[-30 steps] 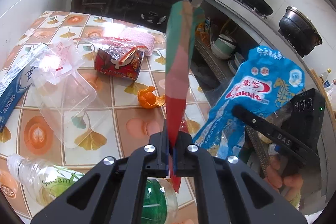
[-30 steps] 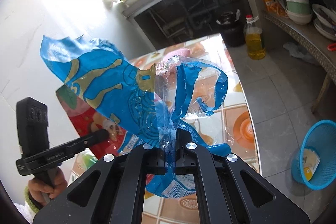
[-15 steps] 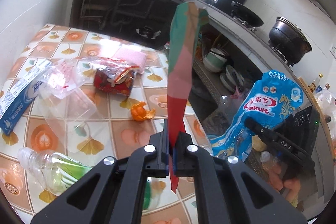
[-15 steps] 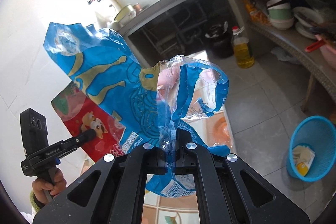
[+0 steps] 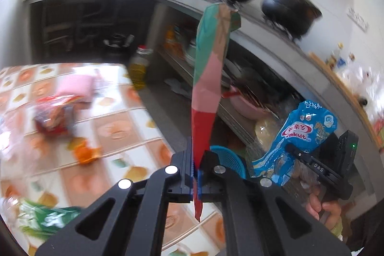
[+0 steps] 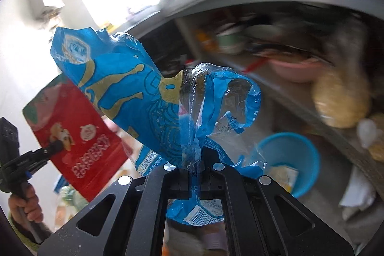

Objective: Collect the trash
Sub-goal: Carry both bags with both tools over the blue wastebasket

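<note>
Two grippers each clamp a piece of trash above the blue basket point(image 6: 291, 161), which stands on the grey floor beside the tiled table point(image 5: 115, 126). The left gripper point(image 5: 195, 174) has its jaws pressed together on the lower part of a red snack pouch point(image 5: 207, 78), seen edge-on, its green top well above the fingers and its bottom corner hanging below them. The right gripper point(image 6: 194, 168) is closed tight on a crumpled blue Yakult wrapper point(image 6: 134, 88), whose barcode end droops under the jaws.

From the basket, the table's edge lies to the left in the left wrist view, with bare floor between. Behind the basket runs a low shelf point(image 5: 242, 112) of bowls under a long counter point(image 5: 276, 40). A little trash already lies inside the basket. More litter sits blurred on the table: an orange peel point(image 5: 85, 154) and a red packet point(image 5: 51, 116).
</note>
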Motion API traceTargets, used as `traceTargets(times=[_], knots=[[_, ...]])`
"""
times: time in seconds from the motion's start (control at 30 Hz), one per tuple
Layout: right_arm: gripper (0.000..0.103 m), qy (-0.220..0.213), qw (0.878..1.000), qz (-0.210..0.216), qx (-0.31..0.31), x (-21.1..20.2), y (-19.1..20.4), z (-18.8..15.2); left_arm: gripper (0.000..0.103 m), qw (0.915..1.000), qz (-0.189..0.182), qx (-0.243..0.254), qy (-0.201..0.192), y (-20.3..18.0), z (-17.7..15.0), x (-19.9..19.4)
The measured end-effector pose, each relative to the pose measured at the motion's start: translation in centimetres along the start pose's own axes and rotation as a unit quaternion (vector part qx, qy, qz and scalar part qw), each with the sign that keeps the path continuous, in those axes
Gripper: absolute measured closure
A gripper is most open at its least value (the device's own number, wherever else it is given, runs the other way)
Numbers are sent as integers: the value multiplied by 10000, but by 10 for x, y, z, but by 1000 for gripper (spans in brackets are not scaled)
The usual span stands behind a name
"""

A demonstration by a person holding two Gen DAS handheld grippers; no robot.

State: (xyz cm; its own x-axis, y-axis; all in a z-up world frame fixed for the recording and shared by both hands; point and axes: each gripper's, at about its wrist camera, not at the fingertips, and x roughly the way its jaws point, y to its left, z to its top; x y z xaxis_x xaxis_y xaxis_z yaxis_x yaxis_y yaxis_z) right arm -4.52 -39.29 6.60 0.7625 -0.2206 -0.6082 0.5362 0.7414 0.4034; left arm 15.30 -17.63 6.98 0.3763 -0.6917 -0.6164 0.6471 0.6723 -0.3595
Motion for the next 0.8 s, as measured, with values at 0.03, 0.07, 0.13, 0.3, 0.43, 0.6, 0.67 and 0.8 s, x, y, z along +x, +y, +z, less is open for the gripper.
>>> traceTargets(times=[0.03,0.07,0.13,0.3,0.43,0.6,0.67,0.8], knots=[[102,2,9999,-112,73,1,-8,-1,102,9998,-65,98,133,-10,3,16],[102,22,9996,-233,179,3,-21,-4,102,9996,-109,152,226,-17,3,27],[102,83,9980,-543,303,10,-42,-12,102,9977,-203,353,534,-37,5,62],[102,412,9920,-1003,643,45,-85,-31,102,9873,-220,869,1311,-79,0,151],[102,825,9834,-1235,1045,91,-123,-46,102,9716,-46,1326,1959,-110,-9,232],[102,1247,9719,-1387,1436,145,-163,-58,102,9471,172,1623,2763,-130,-30,328],[102,1370,9681,-1422,1544,161,-179,-62,102,9370,299,1705,3034,-136,-40,365],[102,1683,9595,-1392,1778,195,-205,-71,102,9202,452,1735,3479,-139,-61,427]])
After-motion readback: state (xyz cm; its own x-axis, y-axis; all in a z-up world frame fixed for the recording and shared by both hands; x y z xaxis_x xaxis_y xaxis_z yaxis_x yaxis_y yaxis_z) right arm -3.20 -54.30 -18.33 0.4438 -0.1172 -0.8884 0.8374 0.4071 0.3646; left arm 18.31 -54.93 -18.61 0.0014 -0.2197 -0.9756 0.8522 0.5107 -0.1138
